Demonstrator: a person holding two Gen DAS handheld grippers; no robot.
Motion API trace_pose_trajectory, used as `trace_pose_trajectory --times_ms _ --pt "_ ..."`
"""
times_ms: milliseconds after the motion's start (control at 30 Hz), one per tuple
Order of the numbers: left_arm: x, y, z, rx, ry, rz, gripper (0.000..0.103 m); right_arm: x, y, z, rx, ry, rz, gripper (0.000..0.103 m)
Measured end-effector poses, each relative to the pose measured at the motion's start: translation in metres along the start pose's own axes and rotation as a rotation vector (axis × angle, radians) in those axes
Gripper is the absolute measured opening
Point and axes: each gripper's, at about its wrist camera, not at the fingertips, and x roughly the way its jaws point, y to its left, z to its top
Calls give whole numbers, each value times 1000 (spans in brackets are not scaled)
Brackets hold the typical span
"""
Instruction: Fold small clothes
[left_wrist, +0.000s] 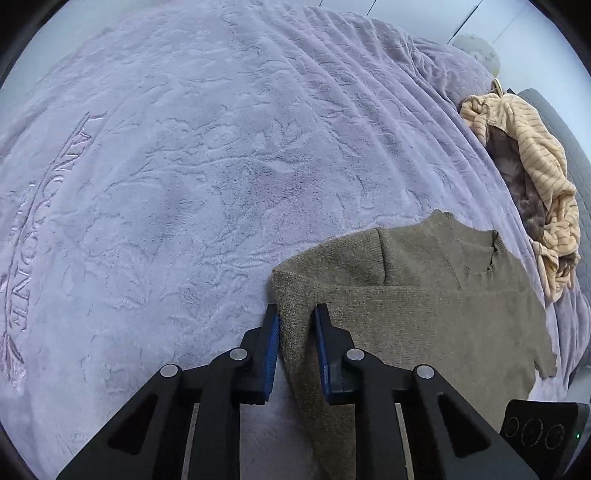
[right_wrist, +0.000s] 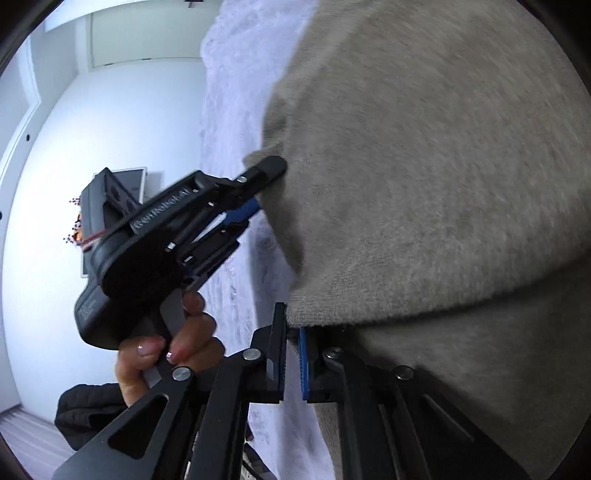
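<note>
An olive-brown knit sweater (left_wrist: 424, 314) lies on a lilac plush blanket (left_wrist: 184, 166), with a sleeve folded across its chest. My left gripper (left_wrist: 296, 314) straddles the sweater's left edge; its blue-padded jaws stand a little apart with the knit between them. In the right wrist view the sweater (right_wrist: 443, 166) fills the right side, lifted and folded over. My right gripper (right_wrist: 291, 321) is shut on the sweater's hem edge. The left gripper (right_wrist: 258, 192) shows there too, held by a hand, its jaws around the sweater's edge.
A crumpled cream striped garment (left_wrist: 532, 173) with a dark furry piece lies at the blanket's far right edge. A black device (left_wrist: 543, 432) sits at lower right. White walls and a dark jacket (right_wrist: 88, 410) lie beyond the bed.
</note>
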Motion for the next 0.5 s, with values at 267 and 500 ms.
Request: trace_pose_trajectory --times_ms 267,500 --pt "-8 18 -10 -68 -61 -14 29 22 -18 -14 -71 54 -93 7" --pt "-30 7 -27 -49 -74 82 63 9 1 -40 -170 143 -152 9"
